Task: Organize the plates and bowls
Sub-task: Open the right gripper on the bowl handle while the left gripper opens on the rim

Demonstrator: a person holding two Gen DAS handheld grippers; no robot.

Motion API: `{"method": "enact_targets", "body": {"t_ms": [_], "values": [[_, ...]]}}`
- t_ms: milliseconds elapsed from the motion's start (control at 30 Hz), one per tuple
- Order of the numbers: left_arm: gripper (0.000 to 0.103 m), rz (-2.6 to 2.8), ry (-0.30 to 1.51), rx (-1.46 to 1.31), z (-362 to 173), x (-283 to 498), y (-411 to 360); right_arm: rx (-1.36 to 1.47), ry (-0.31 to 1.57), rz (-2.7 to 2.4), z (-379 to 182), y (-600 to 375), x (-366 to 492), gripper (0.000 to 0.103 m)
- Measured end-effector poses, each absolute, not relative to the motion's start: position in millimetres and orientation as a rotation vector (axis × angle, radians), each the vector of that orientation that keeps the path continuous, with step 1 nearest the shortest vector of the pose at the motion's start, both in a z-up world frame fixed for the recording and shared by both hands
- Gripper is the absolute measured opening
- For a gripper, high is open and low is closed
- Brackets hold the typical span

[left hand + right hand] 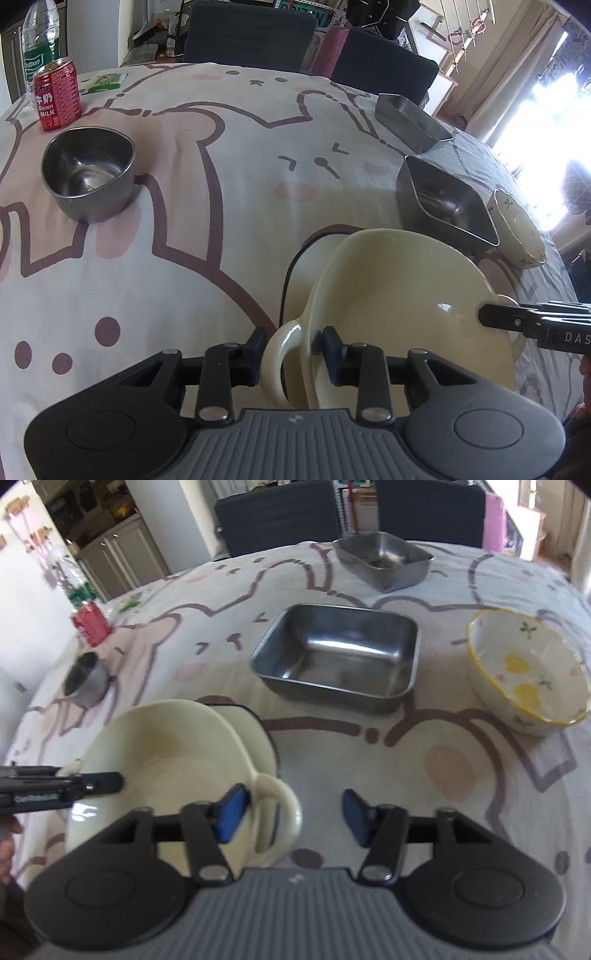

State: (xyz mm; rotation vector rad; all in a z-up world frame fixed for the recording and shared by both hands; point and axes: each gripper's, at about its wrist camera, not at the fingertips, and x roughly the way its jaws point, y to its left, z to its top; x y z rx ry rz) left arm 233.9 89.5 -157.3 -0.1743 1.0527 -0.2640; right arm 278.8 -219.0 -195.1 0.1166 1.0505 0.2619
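The table, under a cartoon-printed cloth, carries everything; on it the dishes lie mostly scattered, so I judge the sorting barely begun. Largest of them is the cream bowl with a loop handle at each side, tilted and sitting in or on a dark-rimmed white dish, which looks like the one stack under way; next, the near steel tray stands alone at mid-table, with the far steel tray well apart behind it; the flowered bowl rests near the right edge, separate; the small steel bowl sits far to the left, just beside a red can; all four look still to be gathered.

The left gripper has its pads either side of one handle and the rim wall by it, apparently clamped on the cream bowl; the right gripper stands with jaws apart, one blue pad touching the opposite handle and the other in free air, gripping nothing.

The right view alone shows the flowered bowl's yellow-patterned inside and how the far tray lies; the left view alone shows the can's label, a clear bottle behind it, and the small steel bowl's empty interior.
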Motion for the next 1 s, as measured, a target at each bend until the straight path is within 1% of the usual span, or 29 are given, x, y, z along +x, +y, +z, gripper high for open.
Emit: {"method": "enact_targets", "body": {"t_ms": [33,67,267,367,467,667,1000], "values": [[0.031,-0.263,1.056,-0.179,-157.4,234.0,89.8,0.134,1.053,0.281,-194.9,-219.5,279.3,0.043],[0.031,-0.263,1.057,-0.185,-157.7,233.8,90.0,0.143,1.055,0.295,-194.8,-218.8,279.4,0.034],[0.027,-0.251,1.07,-0.252,-159.2,231.9,95.0,0.205,1.063,0.303,-195.8,-221.9,282.5,0.032],[0.026,-0.23,1.074,-0.274,-159.4,230.1,95.3,0.191,1.055,0.31,-195.7,-218.9,283.6,0.032],[0.024,-0.222,1.085,-0.313,-161.2,229.2,98.3,0.2,1.053,0.317,-196.4,-219.2,285.9,0.033],[0.024,-0.213,1.087,-0.308,-161.2,228.8,96.4,0.211,1.049,0.327,-196.9,-219.4,292.5,0.033],[0.028,-0.226,1.068,-0.25,-161.7,237.2,89.2,0.179,1.049,0.296,-194.7,-216.8,283.3,0.033]]}}
